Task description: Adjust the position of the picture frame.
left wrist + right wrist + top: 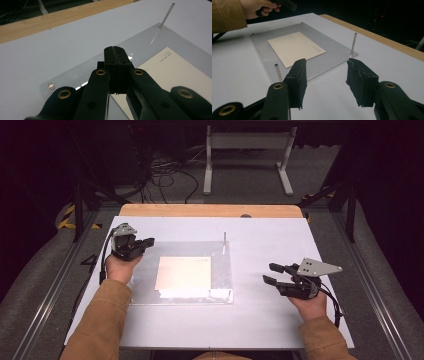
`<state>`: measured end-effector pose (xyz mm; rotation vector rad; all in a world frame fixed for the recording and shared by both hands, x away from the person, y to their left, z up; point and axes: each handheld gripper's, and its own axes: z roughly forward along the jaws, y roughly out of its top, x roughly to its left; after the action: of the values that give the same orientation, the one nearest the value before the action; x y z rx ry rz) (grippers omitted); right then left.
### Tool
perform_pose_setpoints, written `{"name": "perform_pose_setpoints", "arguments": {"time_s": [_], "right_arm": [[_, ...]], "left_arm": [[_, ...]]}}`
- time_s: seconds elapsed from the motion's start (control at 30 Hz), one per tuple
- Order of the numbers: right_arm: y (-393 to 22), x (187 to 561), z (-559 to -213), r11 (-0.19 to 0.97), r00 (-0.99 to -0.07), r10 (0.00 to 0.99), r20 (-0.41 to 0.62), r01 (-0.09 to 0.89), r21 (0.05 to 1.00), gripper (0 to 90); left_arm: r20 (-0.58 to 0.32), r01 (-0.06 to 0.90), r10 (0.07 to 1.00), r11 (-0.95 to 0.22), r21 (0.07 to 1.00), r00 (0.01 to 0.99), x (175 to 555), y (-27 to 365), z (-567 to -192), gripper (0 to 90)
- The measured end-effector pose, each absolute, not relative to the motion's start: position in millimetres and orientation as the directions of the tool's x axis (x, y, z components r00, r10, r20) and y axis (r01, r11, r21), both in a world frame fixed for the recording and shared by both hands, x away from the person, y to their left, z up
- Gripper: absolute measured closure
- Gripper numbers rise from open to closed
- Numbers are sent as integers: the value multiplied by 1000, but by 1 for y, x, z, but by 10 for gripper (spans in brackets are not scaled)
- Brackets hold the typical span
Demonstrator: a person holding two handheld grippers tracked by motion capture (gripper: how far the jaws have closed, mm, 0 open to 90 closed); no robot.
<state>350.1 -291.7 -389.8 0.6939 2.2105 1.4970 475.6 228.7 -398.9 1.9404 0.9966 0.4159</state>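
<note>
A clear acrylic plate (222, 270) lies flat in the middle of the white table (260, 320). A cream sheet of paper (184, 272) rests on it. Thin metal pins stand at the plate's corners, the tallest pin (225, 240) at the far right corner. My left gripper (149, 241) hovers at the plate's far left corner with its jaws shut and nothing between them; in the left gripper view the left gripper (113, 48) points over the plate (140, 45). My right gripper (268, 273) sits to the right of the plate, open and empty.
In the right gripper view the right gripper (325, 65) frames the plate (262, 47), the paper (295, 47) and two pins (354, 43). A wooden strip (210, 210) runs along the table's far edge. A white stand (247, 155) and cables lie on the floor beyond.
</note>
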Motion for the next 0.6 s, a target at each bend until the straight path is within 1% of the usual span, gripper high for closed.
{"name": "perform_pose_setpoints", "arguments": {"time_s": [0.03,0.1,0.13,0.17,0.33,0.37,0.43,0.53,0.6], "right_arm": [[-292,350,-390,310,-805,591,-37,186,932,494],[-293,347,-390,309,-804,594,-36,186,932,490],[-293,347,-390,309,-804,594,-36,186,932,490],[-293,346,-391,310,-804,593,-33,191,931,487],[-292,344,-392,312,-807,589,-30,193,930,485],[-291,344,-392,314,-809,587,-30,193,929,484],[-290,344,-393,314,-813,582,-27,194,929,483],[-286,343,-394,319,-821,571,-25,194,928,480],[-285,343,-394,321,-825,565,-23,194,927,480]], "left_arm": [[-95,480,779,-282,831,620,476,229,-399,896],[-49,451,776,-312,836,628,481,225,-392,895],[-49,451,776,-312,836,628,481,225,-392,895],[-1,450,785,-354,820,620,486,220,-389,895],[-1,478,791,-369,797,612,501,214,-391,894],[-28,506,795,-359,784,606,510,214,-394,894],[-2,533,805,-391,751,593,521,211,-399,895],[0,573,819,-402,714,574,537,210,-404,895],[-1,581,822,-401,708,569,541,209,-405,894]]}}
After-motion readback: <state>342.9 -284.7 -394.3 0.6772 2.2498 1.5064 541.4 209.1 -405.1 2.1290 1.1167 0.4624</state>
